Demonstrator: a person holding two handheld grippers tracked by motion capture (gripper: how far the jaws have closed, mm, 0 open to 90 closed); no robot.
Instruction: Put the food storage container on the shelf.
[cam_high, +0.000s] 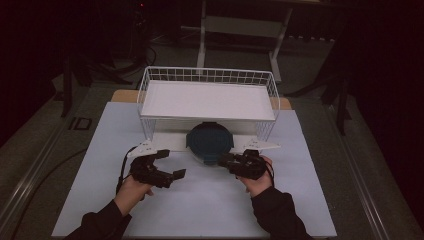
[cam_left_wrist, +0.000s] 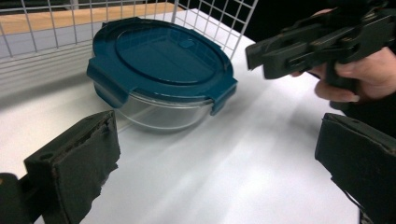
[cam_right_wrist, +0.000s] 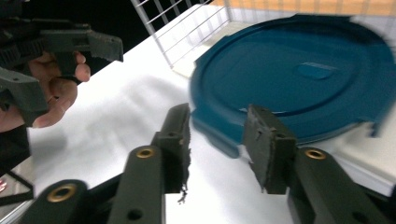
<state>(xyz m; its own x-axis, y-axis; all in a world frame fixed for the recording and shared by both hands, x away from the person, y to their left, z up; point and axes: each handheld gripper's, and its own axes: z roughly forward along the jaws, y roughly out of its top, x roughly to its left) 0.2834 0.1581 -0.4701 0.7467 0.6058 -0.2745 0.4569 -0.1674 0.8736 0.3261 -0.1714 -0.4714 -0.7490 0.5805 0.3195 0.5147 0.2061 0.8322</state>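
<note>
A round glass container with a dark teal clip lid (cam_high: 210, 141) stands on the white table top, half under the front of a white wire rack (cam_high: 207, 76). My left gripper (cam_high: 171, 164) is open, a hand's width to the container's front left. In the left gripper view its jaws stand wide apart around bare table (cam_left_wrist: 218, 133), with the container (cam_left_wrist: 161, 60) ahead. My right gripper (cam_high: 223, 161) is open just short of the container's front right rim. In the right gripper view its jaws (cam_right_wrist: 218, 119) stand a little apart with the lid's edge (cam_right_wrist: 299, 70) just beyond them.
The wire rack has a flat white shelf (cam_high: 207, 100) raised on legs above the table. The white mat (cam_high: 200, 210) covers the table to its front edge. Each gripper shows in the other's view: right gripper (cam_left_wrist: 317, 42), left gripper (cam_right_wrist: 70, 42). Dark floor and stands lie beyond.
</note>
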